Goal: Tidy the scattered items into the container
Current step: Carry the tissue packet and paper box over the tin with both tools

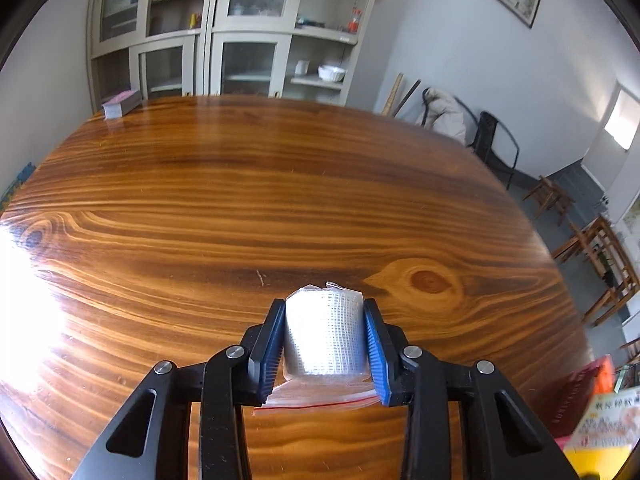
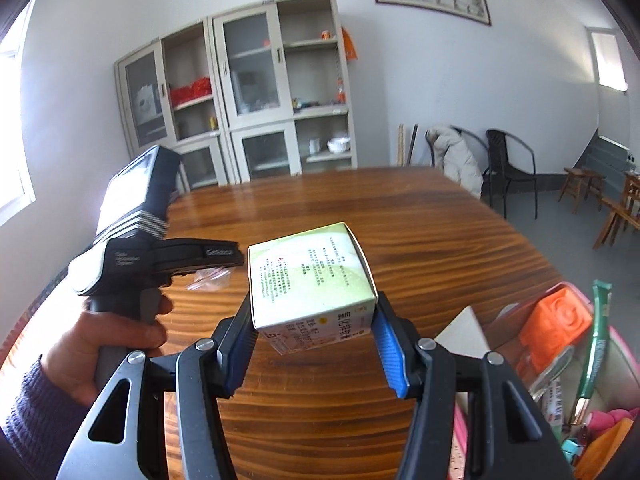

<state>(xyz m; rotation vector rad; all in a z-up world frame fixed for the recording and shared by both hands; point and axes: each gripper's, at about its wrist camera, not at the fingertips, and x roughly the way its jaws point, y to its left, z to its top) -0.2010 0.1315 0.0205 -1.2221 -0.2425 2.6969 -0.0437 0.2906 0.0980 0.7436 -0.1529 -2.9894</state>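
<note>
- Left hand-held gripper (image 1: 325, 336): clenched on a white gauze roll (image 1: 326, 330) sealed in a clear zip bag (image 1: 320, 394); both blue pads press the roll's sides. The bag's red zip line trails back under the jaws.
- The roll is over the bench (image 1: 280, 200), on the near side of the dark knot (image 1: 428, 280) in the wood; whether the bag still touches the surface cannot be told.
- Seen from the right wrist, the left hand-held gripper is held by a person's hand (image 2: 120, 344) in a purple sleeve (image 2: 32, 420), left of the green box (image 2: 310, 276).
- Right hand-held gripper (image 2: 316, 344): grasping the pale green box with printed text, pads on its two lower side edges. The box is tilted, its top face leaning away, clear of the bench.
- Container (image 2: 624, 364): pink-rimmed, at the bench's right edge, right of the green box. Inside: an orange moulded block (image 2: 554, 328), a green tube (image 2: 598, 340) standing on end, other small packets too blurred to name. A white card corner (image 2: 466, 332) lies just left of the container.
- Far from the green box, at the bench's back left corner, a stack of cards (image 1: 122, 103).
- Behind the bench: grey cabinets (image 2: 248, 100), a dark chair (image 2: 508, 168) with a pale coat (image 2: 456, 160) beside it.
</note>
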